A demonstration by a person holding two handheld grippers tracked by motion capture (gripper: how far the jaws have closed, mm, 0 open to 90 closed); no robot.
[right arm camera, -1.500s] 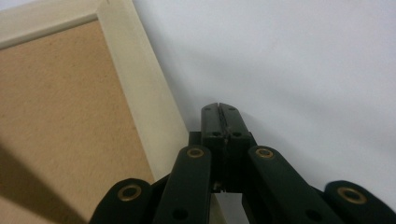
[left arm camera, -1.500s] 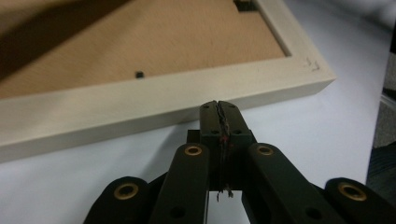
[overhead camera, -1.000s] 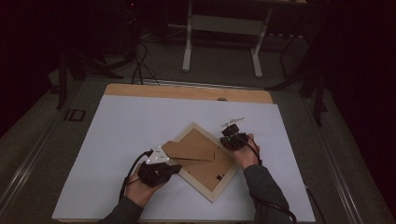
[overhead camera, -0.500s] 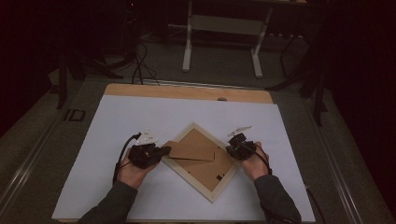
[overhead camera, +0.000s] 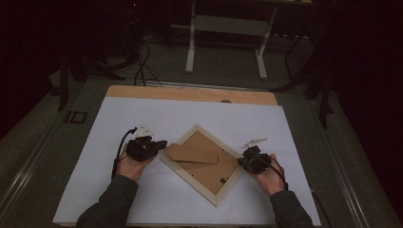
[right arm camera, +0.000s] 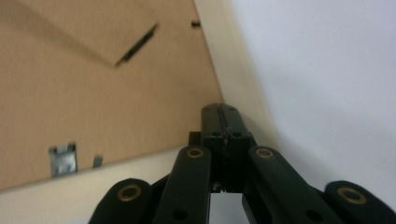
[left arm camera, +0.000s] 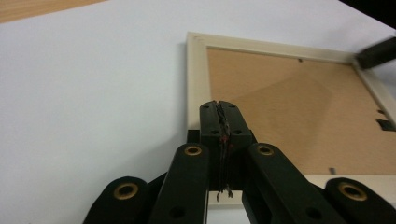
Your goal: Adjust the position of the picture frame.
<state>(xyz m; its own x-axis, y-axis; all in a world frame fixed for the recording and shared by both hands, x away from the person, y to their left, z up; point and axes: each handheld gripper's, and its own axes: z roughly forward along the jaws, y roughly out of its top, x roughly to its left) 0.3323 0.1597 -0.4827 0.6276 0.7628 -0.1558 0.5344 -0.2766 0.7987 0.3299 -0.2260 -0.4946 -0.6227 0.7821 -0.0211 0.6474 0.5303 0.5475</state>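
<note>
White sheeting covers the table [overhead camera: 109, 142], dim room behind. Left gripper [overhead camera: 160, 144] sits at the left corner of the picture frame [overhead camera: 202, 190], jaws pressed together on nothing. Right gripper [overhead camera: 241, 164] is at the opposite corner, also clamped empty. The frame lies face-down, diamond-wise, directly between them, its backing board [overhead camera: 209, 166] and stand up.

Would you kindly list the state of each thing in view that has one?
picture frame: lying face down, turned cornerwise
stand flap: folded flat against the backing
left gripper: shut, empty, at the frame's corner
right gripper: shut, empty, at the opposite corner
</note>
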